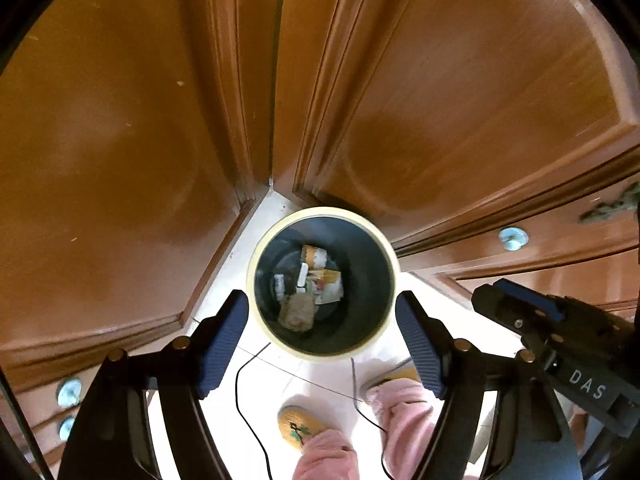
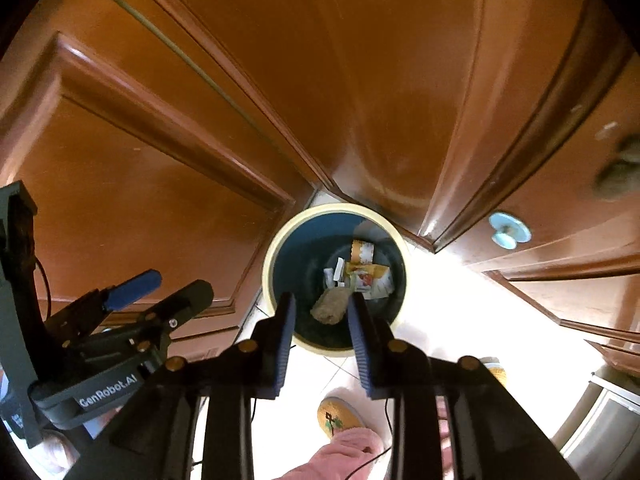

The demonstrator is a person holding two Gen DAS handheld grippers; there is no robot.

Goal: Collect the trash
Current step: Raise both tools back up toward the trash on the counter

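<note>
Below, the wooden cabinets [image 1: 120, 152] meet in a corner, pale tiled floor [image 1: 316, 384] between them. Round bin [image 1: 382, 236], cream rim, dark inside, stands on that floor right in the corner.

Left tool [image 1: 320, 344]: released, jaws wide, nothing between the pads; the bin's mouth shows in the gap, well below. Right tool [image 2: 322, 340]: jaws partly apart, empty too, aimed down at the near side of the bin.

Trash all lies at the bin's bottom, apart from both tools. Largest piece: a brownish fibrous lump [image 2: 329, 307], near side; looks soft, light, crushable, and would likely take a pinch anywhere across its middle. Next: yellow-and-white printed wrappers [image 2: 370, 278], flat, thin, probably slippery and floppy; best taken at an edge or a crumpled fold. Then an orange-and-white scalloped packet [image 1: 314, 257] against the far wall. Smallest: white plastic bits [image 1: 303, 276], stiff, light, hard to pinch.

Judgement: nothing left in either tool; the drop appears done.

Person's slippers [image 1: 298, 426] and pink trouser legs [image 1: 404, 412] stand just before the bin.
</note>
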